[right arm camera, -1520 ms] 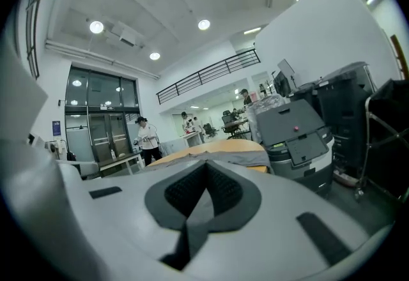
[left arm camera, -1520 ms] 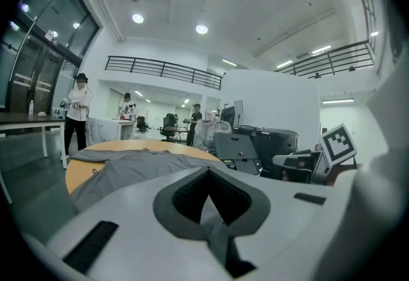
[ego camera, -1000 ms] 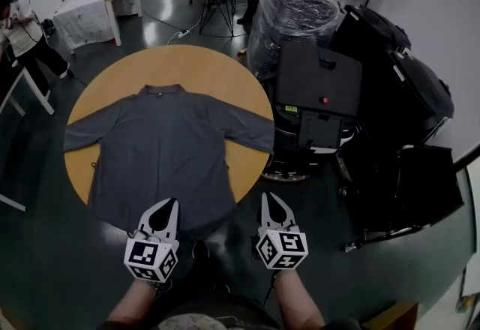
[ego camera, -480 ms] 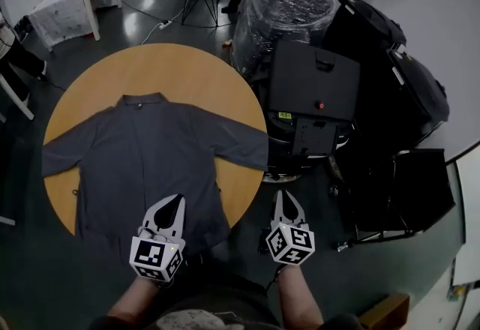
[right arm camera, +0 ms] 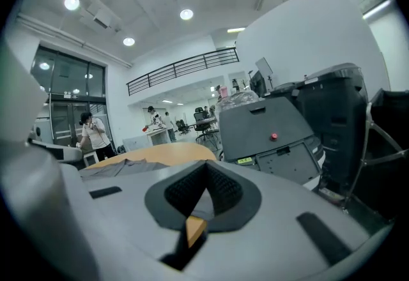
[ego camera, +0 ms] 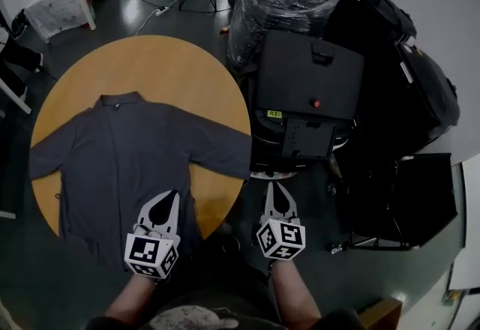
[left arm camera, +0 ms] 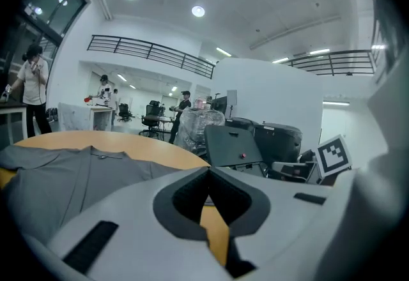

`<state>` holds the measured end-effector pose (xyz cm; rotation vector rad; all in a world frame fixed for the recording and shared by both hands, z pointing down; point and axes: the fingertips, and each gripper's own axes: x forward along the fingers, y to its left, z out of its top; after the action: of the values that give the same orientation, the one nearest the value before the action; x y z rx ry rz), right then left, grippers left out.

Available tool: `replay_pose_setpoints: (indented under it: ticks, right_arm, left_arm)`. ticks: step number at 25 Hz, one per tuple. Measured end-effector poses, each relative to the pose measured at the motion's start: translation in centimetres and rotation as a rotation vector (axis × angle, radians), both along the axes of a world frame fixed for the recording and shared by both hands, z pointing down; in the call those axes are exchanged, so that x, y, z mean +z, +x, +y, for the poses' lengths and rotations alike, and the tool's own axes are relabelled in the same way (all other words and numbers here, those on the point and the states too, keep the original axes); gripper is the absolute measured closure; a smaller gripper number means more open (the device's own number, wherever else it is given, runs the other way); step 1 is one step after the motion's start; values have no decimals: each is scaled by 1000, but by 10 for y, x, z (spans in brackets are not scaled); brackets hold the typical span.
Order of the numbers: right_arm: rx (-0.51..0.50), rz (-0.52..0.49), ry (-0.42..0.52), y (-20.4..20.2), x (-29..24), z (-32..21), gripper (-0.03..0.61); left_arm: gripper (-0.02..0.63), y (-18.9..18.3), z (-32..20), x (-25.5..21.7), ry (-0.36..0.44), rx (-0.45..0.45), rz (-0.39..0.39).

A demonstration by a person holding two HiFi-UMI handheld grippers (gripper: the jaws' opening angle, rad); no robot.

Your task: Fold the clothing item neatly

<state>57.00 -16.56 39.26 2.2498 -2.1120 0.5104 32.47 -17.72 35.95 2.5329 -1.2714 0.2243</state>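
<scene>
Round wooden counter (ego camera: 187, 66) carries the grey shirt (ego camera: 127, 156) spread flat, hem over its near edge. Both the left tool (ego camera: 168, 197) and right tool (ego camera: 275, 190) are clenched and empty; each should open before pinching a hem corner.

Right claw (right arm camera: 206, 165) jaws pressed together, empty; grey shirt (right arm camera: 118, 168) lay flat on round bench (right arm camera: 182, 151) at left; black case (right arm camera: 262, 126) stood at right
</scene>
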Motion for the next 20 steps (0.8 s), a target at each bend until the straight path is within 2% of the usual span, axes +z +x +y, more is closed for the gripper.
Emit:
replay_pose_setpoints:
  ticks: [4,8,14,15,17,20]
  right_arm:
    - [-90,14,-27,16,18,-16,590]
    - [-136,20,-46,25,48,-26,589]
    - [-274,51,-114,12,109,-30,588]
    - [-297,53,-128,9,119,-30,557]
    - [-335,58,-152,5,137,-30,548]
    - [-389,74,-203,-4,164,-32,500]
  left_arm:
    - [606,33,-5,13,-22,-35,-15]
    - [606,65,-10,34,-62,-56,-50]
    - [606,95,-15,69,-122,-79,-69]
    - [606,97,-16,75,-132,-86,-77]
    - [606,100,-20,85,-147,-106,-87]
    - [606,102,-24,94,-161,-127,-95]
